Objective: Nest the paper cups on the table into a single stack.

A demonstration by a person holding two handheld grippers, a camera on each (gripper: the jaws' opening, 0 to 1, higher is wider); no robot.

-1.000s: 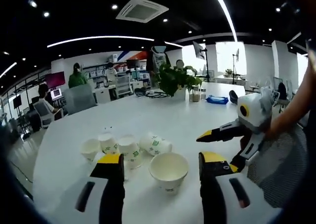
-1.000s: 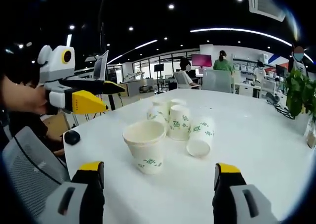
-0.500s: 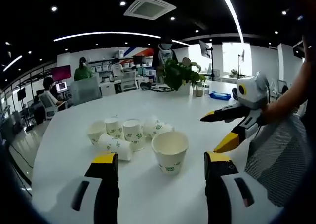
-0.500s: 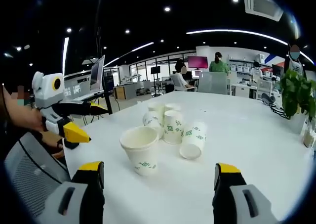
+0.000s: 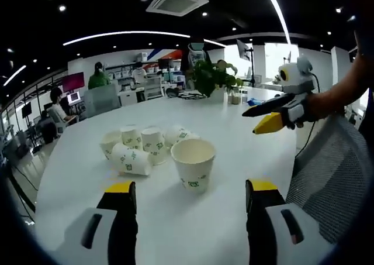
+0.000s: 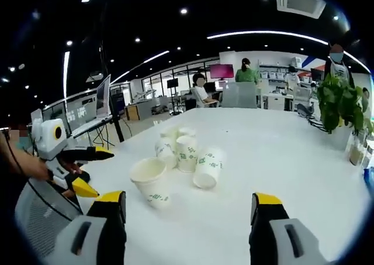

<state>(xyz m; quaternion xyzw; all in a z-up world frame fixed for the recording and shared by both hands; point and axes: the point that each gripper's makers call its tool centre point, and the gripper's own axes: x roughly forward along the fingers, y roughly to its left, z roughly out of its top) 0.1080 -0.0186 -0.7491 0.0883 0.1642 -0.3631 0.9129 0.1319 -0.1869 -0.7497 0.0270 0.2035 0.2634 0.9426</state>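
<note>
An upright white paper cup [image 5: 193,162] [image 6: 149,180] with green print stands alone on the white table [image 5: 245,154] [image 6: 280,154]. Behind it is a cluster of several cups [image 5: 143,142] [image 6: 175,148], some standing. A cup on its side [image 5: 130,159] rests by the cluster's near edge, and another cup lies on its side [image 6: 205,168] at the far end of the cluster. My left gripper [image 5: 190,189] [image 6: 99,172] is open, short of the lone cup. My right gripper [image 6: 188,199] [image 5: 252,120] is open too, held off to the side above the table edge. Neither holds anything.
A potted plant [image 5: 213,81] [image 6: 339,104] stands at the table's far side with small bottles and a blue item [image 5: 257,101] near it. A grey mesh chair [image 5: 327,171] [image 6: 41,218] is at the near edge. People sit at desks in the background.
Both views have drawn back and shifted, so the cups look smaller in the right gripper view. In the left gripper view the right gripper now sits higher and further from the lone cup. The cups stay put.
</note>
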